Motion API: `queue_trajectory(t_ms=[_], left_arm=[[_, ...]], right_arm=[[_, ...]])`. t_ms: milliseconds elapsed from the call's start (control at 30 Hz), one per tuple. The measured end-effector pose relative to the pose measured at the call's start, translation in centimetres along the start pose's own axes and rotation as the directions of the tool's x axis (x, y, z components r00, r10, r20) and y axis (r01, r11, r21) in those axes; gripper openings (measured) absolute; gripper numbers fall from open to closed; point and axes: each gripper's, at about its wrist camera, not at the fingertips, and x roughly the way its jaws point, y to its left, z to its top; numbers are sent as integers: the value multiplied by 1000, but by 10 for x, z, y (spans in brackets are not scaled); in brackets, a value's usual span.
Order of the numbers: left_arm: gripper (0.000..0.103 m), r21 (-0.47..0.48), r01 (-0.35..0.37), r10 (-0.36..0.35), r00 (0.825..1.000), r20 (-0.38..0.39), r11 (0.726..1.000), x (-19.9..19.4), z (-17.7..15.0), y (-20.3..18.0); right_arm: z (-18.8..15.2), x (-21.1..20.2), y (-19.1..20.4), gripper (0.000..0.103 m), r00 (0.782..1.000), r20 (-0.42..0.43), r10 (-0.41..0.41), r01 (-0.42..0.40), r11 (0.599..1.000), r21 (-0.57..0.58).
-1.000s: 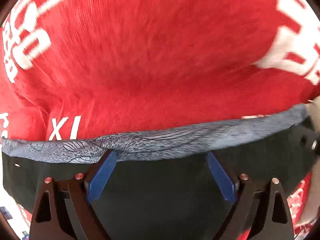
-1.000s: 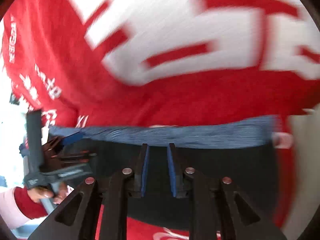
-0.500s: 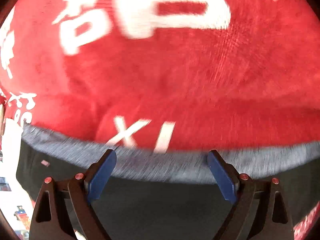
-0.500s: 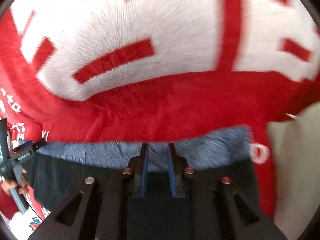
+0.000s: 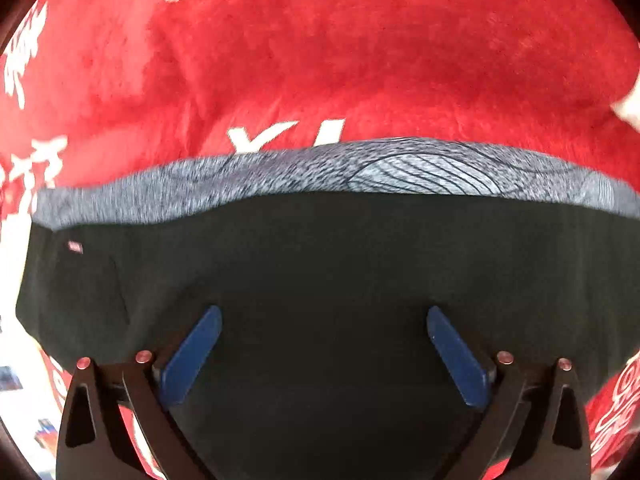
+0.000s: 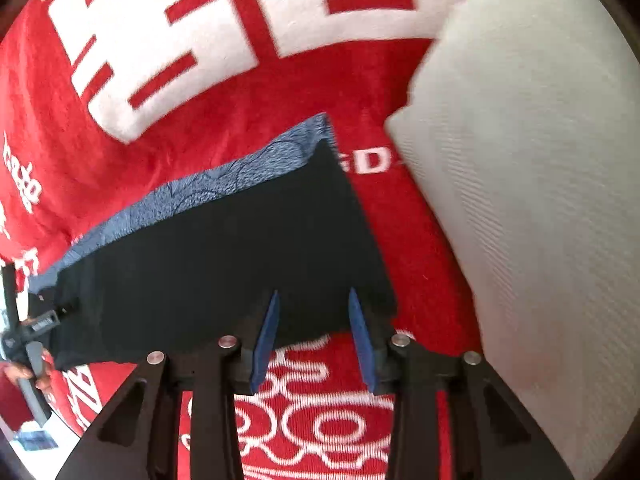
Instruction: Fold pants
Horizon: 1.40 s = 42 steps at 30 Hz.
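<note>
1. While its 2 blue pads stand wide apart, having just opened further, the left gripper (image 5: 324, 312) hovers over the black pants (image 5: 320, 272), clamping nothing.
2. The right gripper (image 6: 314, 296) has just been opening; its pads, partly apart, straddle the pants' near edge without pressing.
3. The folded pants, with a grey waistband (image 6: 208, 180), lie on a red blanket (image 5: 320, 60).
4. A white pillow (image 6: 520, 180) lies just beside them.

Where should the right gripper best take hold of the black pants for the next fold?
Probably the near right corner of the black pants, coming from above. That edge lies flat and free on the red blanket, just ahead of the open right gripper.
</note>
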Motion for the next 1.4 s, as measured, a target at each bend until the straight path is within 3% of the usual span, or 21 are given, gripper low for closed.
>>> queue_trajectory(t_ms=[100,333,533,733,833,933,1033,1200,1300,1367,1400], left_arm=[[103,-8,-4,4,1000,-14,1000,-7,3,-5],[103,-44,0,-1,1000,-9,999,-9,-2,-3],[103,-30,8,-8,1000,-16,1000,3,2,11],[103,-106,7,2,996,87,994,0,34,74],[103,-121,-65,73,995,66,991,24,49,108],[103,-194,-14,26,998,62,981,47,57,146],[103,-226,-22,35,998,53,974,63,65,174],[103,-124,-34,44,996,78,992,43,65,203],[103,-150,-61,76,993,96,987,38,60,247],[103,-168,-132,141,989,44,977,58,63,280],[103,-184,-65,79,995,67,981,62,64,296]], right_arm=[[-15,-3,-10,39,997,6,-70,70,997,37],[-15,-15,9,41,999,38,-25,25,1000,17],[-18,1,28,41,1000,-5,-22,22,999,28],[-45,-2,69,42,1000,-17,-5,4,999,-34],[-60,0,93,42,1000,-30,8,-10,999,-43],[-77,7,124,42,999,-38,17,-19,999,-51],[-94,9,154,42,998,-48,37,-40,998,-47],[-101,27,232,42,994,-48,102,-106,992,-73],[-95,41,287,42,984,-52,168,-173,979,-107],[-95,54,320,45,977,-63,205,-212,970,-124],[-96,64,333,45,974,-75,215,-223,966,-129]])
